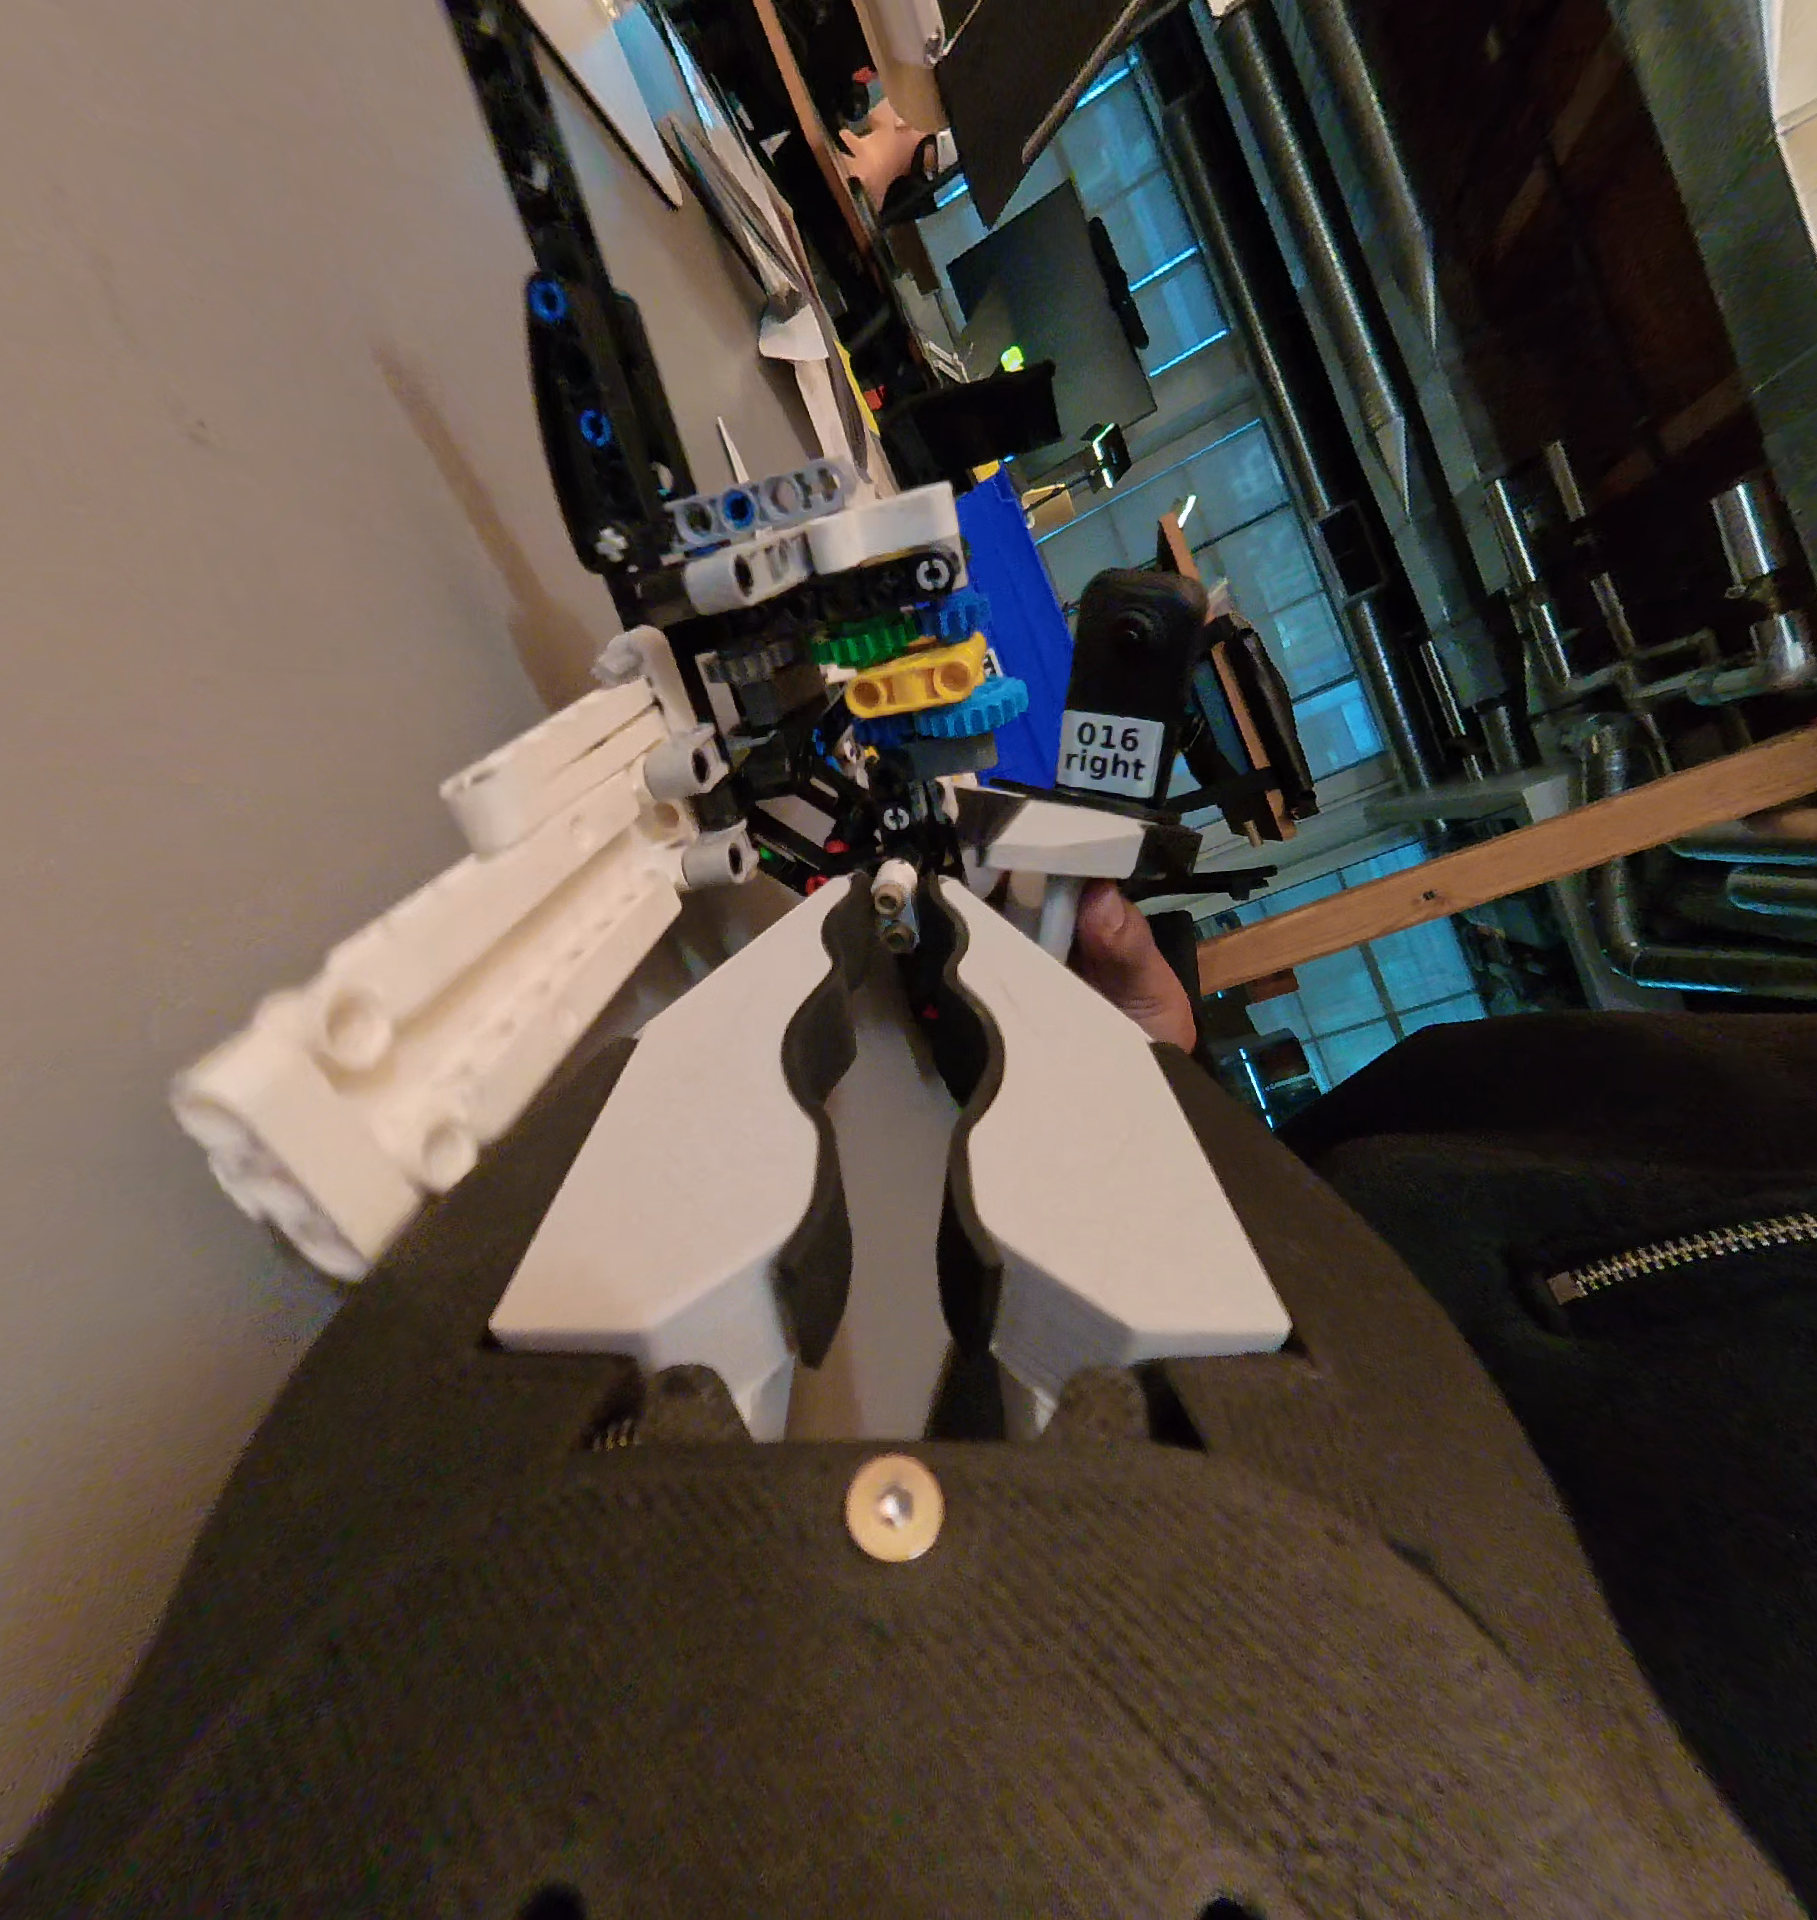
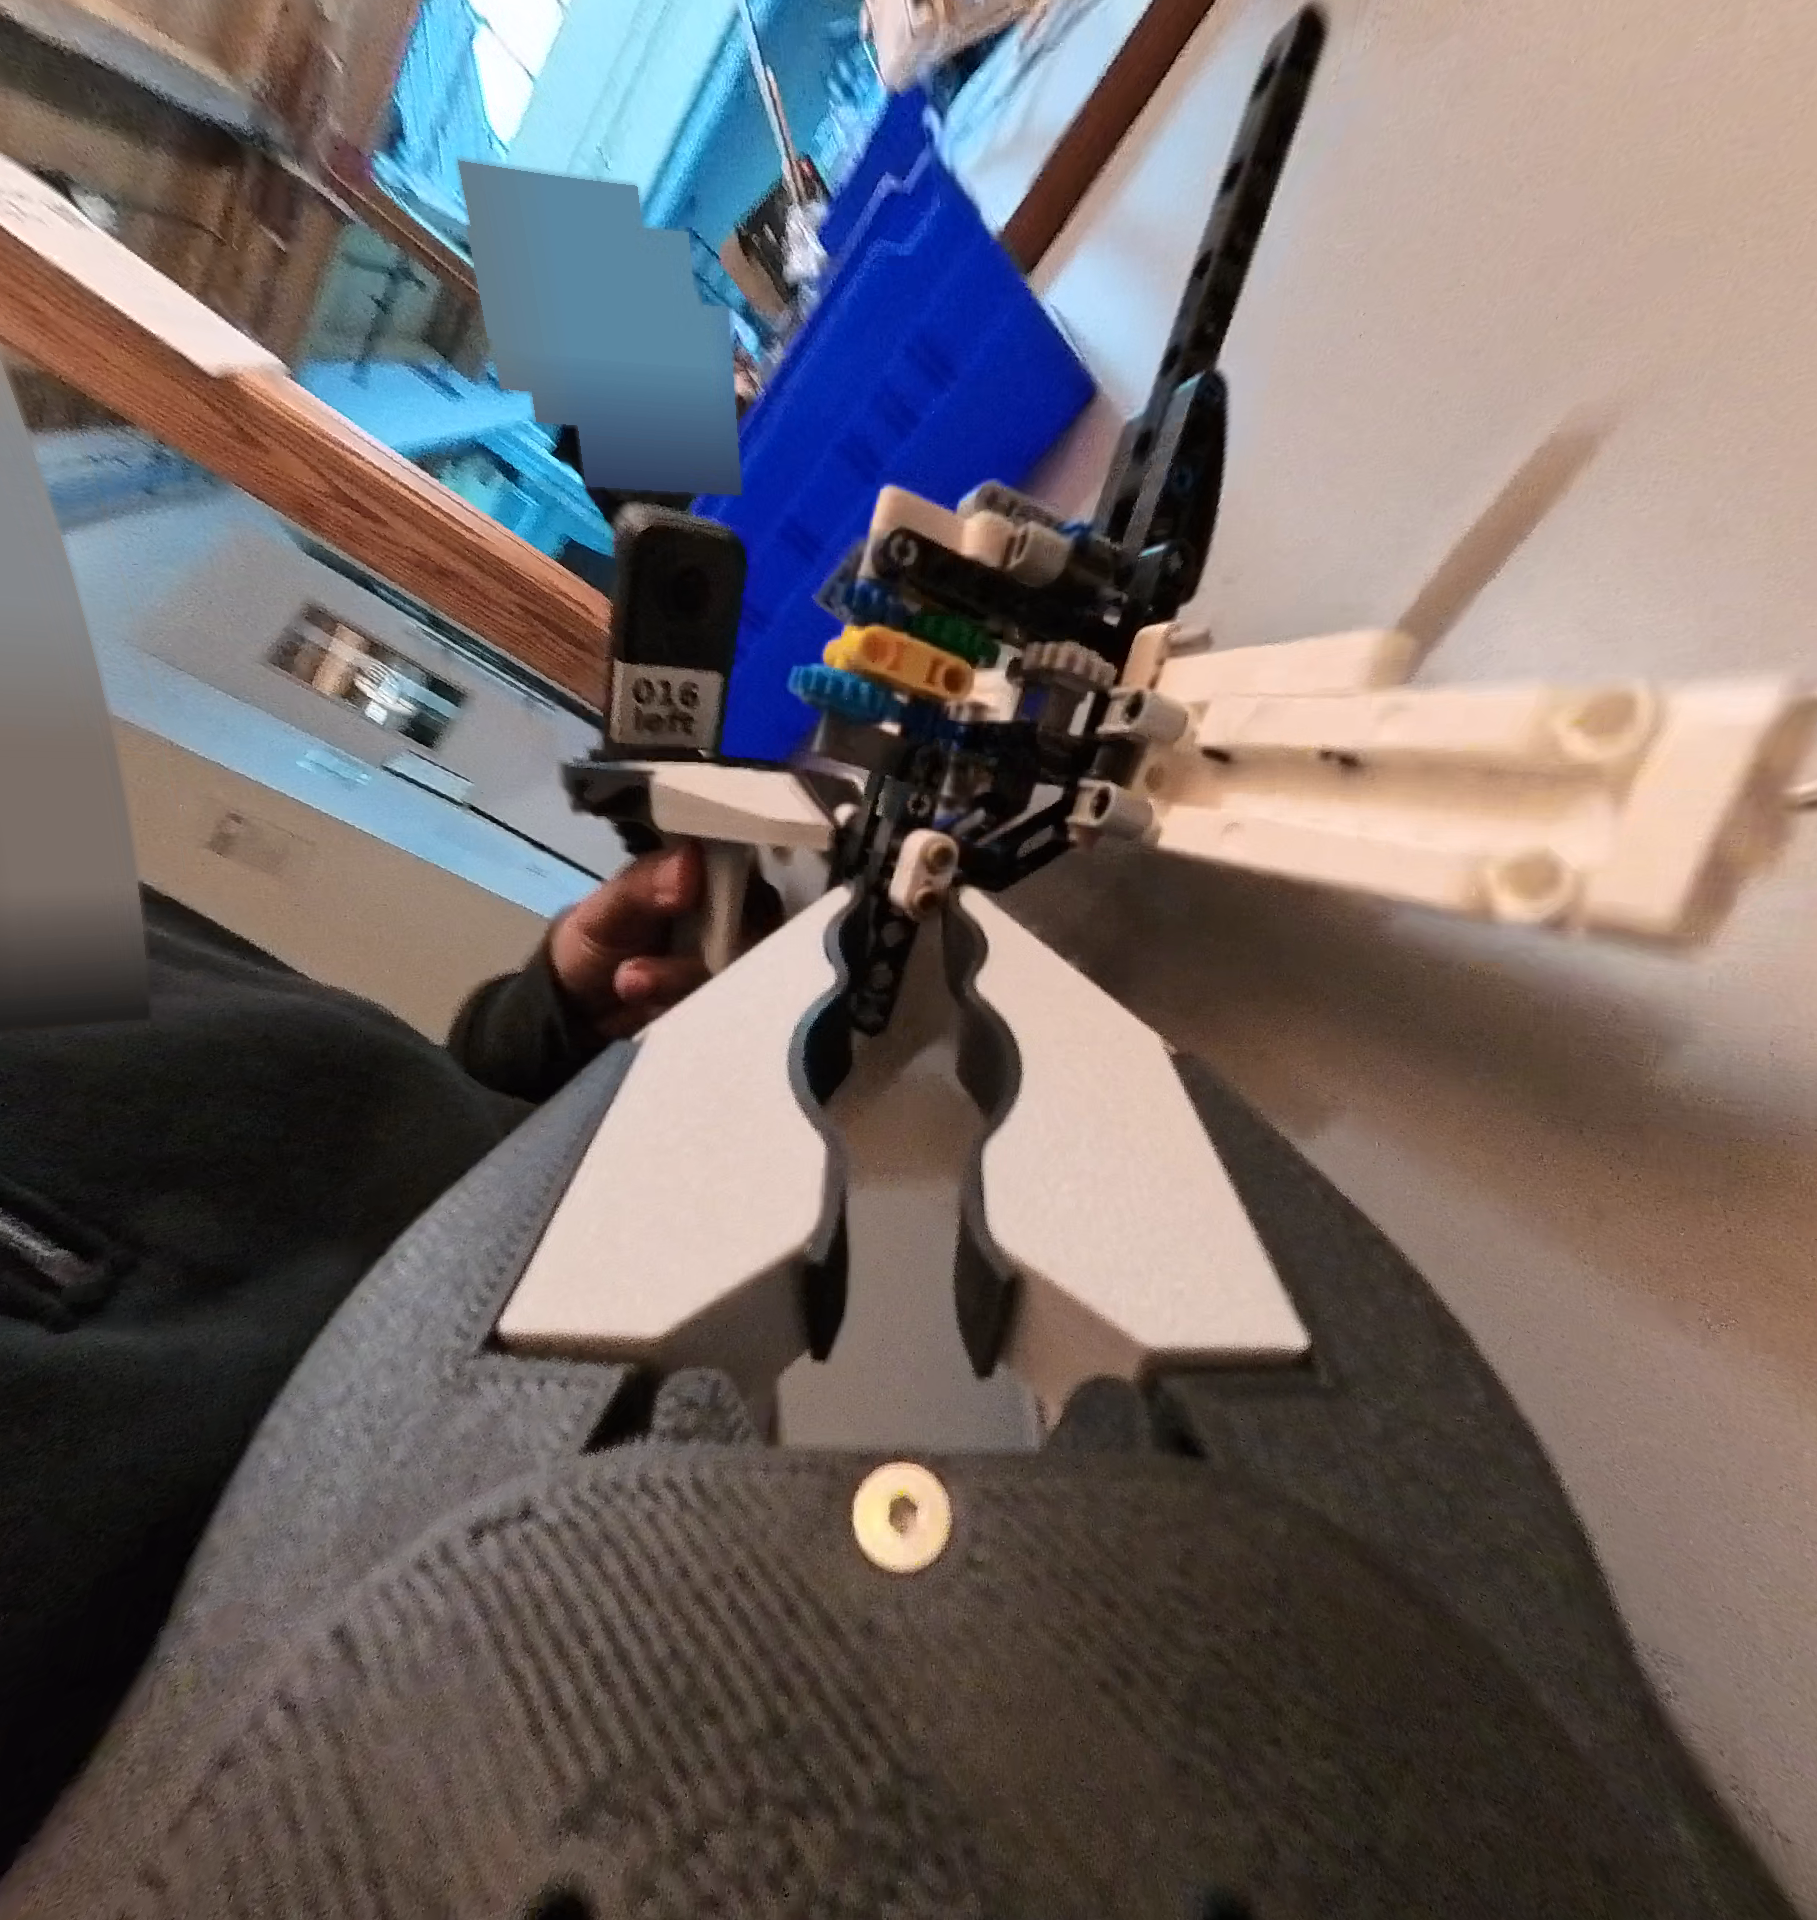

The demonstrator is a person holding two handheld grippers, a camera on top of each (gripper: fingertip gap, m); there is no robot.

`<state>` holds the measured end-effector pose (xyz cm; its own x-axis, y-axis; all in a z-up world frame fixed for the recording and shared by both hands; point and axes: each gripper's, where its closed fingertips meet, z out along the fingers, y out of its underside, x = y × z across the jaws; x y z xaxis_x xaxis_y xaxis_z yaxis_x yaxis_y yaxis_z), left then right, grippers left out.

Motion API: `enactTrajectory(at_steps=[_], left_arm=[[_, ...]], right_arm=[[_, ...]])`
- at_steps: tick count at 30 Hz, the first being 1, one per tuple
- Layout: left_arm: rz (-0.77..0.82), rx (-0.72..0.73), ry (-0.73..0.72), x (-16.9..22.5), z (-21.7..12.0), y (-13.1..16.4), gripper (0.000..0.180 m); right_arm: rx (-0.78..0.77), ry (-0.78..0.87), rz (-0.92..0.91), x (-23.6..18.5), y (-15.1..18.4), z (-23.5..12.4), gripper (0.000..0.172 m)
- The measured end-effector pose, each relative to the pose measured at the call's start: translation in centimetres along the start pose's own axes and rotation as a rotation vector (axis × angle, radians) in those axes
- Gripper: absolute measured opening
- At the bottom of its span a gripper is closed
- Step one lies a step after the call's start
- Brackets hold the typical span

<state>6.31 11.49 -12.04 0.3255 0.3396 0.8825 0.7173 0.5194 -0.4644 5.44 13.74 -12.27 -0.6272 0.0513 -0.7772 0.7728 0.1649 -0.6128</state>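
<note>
A toy model built of beams and gears (image 1: pixel 862 665) is held tilted over a pale table (image 1: pixel 208 520). It has yellow, blue and green parts, white blade panels (image 1: pixel 530 894) and a long black beam (image 1: pixel 571 343). My left gripper (image 1: pixel 896 899) is shut on a small white connector with tan pins (image 1: pixel 893 883) at the model's lower end. In the right wrist view my right gripper (image 2: pixel 899 904) is closed on a black beam (image 2: pixel 883 966) and a white two-hole connector (image 2: pixel 925 868) of the same model (image 2: pixel 987 665). Each view shows the other gripper's white finger (image 1: pixel 1070 847) (image 2: pixel 727 810) reaching the model.
A blue bin (image 2: pixel 904 343) stands behind the model on the table (image 2: pixel 1506 312). A person's hand (image 1: pixel 1132 956) and dark jacket (image 1: pixel 1610 1351) are close by. A wooden rail (image 2: pixel 260 416) and papers (image 1: pixel 779 260) lie farther off. My left and right fingertips are right by each other.
</note>
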Motion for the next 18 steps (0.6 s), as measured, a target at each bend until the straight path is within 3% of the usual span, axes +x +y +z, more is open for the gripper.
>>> enactTrajectory(at_steps=[3, 12, 15, 18], left_arm=[[0.008, -0.006, -0.009, -0.1, 0.1, 0.1, 0.007], [0.022, -0.007, -0.015, 0.1, 0.4, 0.4, 0.007], [0.04, -0.023, -0.013, 0.3, 0.5, 0.8, 0.007], [0.024, -0.013, -0.011, 0.4, 0.7, 0.9, 0.008]], right_arm=[[0.085, -0.068, 0.121, -0.2, -0.8, 0.0, 0.021], [0.219, -0.145, 0.33, 0.4, -2.0, 0.0, 0.006], [0.278, -0.132, 0.34, 0.9, -2.8, -0.3, 0.011], [0.241, -0.112, 0.32, 0.9, -2.4, 0.1, 0.018]])
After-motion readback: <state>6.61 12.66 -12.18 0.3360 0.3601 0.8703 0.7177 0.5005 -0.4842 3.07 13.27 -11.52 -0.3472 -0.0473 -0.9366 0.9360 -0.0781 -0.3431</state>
